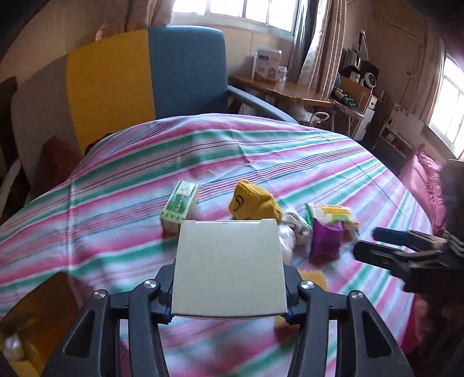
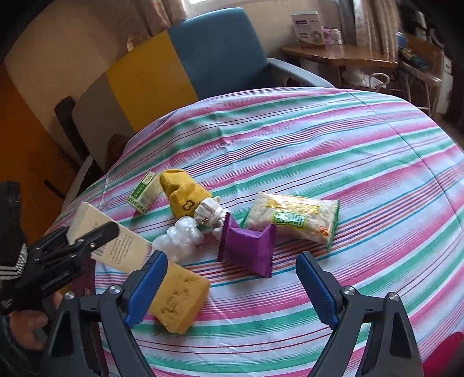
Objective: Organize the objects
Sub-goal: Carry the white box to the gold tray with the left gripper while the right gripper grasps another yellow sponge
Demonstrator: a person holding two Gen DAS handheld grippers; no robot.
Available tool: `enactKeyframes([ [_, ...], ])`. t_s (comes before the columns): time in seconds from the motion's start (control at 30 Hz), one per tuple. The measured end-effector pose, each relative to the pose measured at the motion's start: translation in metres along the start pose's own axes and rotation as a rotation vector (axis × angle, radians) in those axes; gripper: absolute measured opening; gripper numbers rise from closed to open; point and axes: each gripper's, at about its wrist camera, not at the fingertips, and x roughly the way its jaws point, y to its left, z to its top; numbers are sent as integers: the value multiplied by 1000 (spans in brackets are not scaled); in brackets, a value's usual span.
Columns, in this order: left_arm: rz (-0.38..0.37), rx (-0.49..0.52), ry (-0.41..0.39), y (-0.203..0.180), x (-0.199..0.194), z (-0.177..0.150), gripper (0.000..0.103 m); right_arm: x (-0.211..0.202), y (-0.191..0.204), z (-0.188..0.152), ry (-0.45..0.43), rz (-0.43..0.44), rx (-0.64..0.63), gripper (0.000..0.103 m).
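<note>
A lived-in room of a home, by the look of it: ahead of the jaws a table under a striped cotton cloth fills the middle, with a blue armchair past its far edge. Beyond that, curtained windows let in daylight, and to the right of the jaws stands a cluttered wooden desk.

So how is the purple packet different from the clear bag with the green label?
The purple packet is opaque, so its contents are hidden; the clear bag shows pale pieces inside. The purple packet is creased and buckled in the middle, while the clear bag lies fairly flat. The purple packet looks smaller and sits nearer the open right gripper; the clear bag lies beyond it. Both rest on the striped cloth.
</note>
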Motion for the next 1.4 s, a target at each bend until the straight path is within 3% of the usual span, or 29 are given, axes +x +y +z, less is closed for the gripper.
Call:
enactKeyframes([
  [0.23,-62,-66,-1,7,-56,-29,52,9,34,-9,45,111,-159,91],
  [0.37,-85,-129,-7,24,-90,-48,52,22,62,-24,87,100,-308,95],
  [0.53,-72,-218,-5,55,-129,-77,52,43,73,-36,140,51,-397,96],
  [0.67,-25,-289,-1,84,-159,-103,52,54,75,-40,161,28,-438,100],
  [0.83,94,-378,-27,125,-204,-140,52,65,76,-40,163,13,-452,100],
  [0.9,148,-427,-37,142,-223,-158,52,68,77,-41,159,9,-467,90],
  [0.93,170,-450,-43,149,-231,-166,52,68,79,-42,161,1,-483,74],
  [1.0,216,-502,-57,163,-246,-183,52,67,81,-43,153,-4,-499,70],
  [1.17,259,-576,-65,181,-250,-207,52,65,85,-45,147,-25,-520,66],
  [1.4,242,-532,-83,181,-211,-176,52,64,88,-49,142,-36,-525,66],
])
